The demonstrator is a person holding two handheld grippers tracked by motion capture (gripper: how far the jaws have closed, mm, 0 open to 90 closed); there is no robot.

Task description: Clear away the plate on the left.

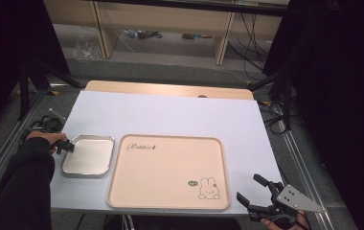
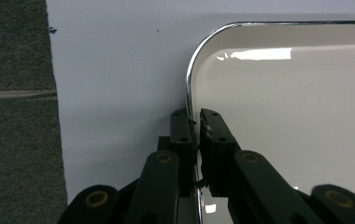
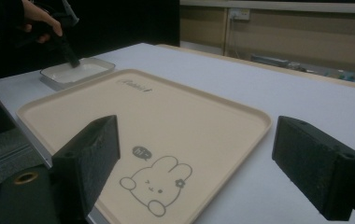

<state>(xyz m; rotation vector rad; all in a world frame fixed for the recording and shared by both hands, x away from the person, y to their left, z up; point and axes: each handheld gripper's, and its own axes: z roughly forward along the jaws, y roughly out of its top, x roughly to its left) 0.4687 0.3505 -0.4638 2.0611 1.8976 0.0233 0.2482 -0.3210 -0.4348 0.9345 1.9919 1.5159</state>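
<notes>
beige tray (image 1: 170, 163) with a rabbit drawing (script perhaps "rabbit"); silvery metal tray (image 1: 88, 155); white table (image 1: 170, 115).

The beige tray (image 1: 168, 172) and small metal tray (image 1: 88, 155), seemingly just apart, leave the table's (image 1: 170, 112) far half open.

In the left gripper view, the metal tray (image 2: 278, 116) runs off the right and bottom edges, and the left gripper (image 2: 196, 123) covers part of its rim. Beside that tray, the beige tray's (image 1: 170, 172) script lettering (something like "Rabbit") is too small to read surely.
</notes>
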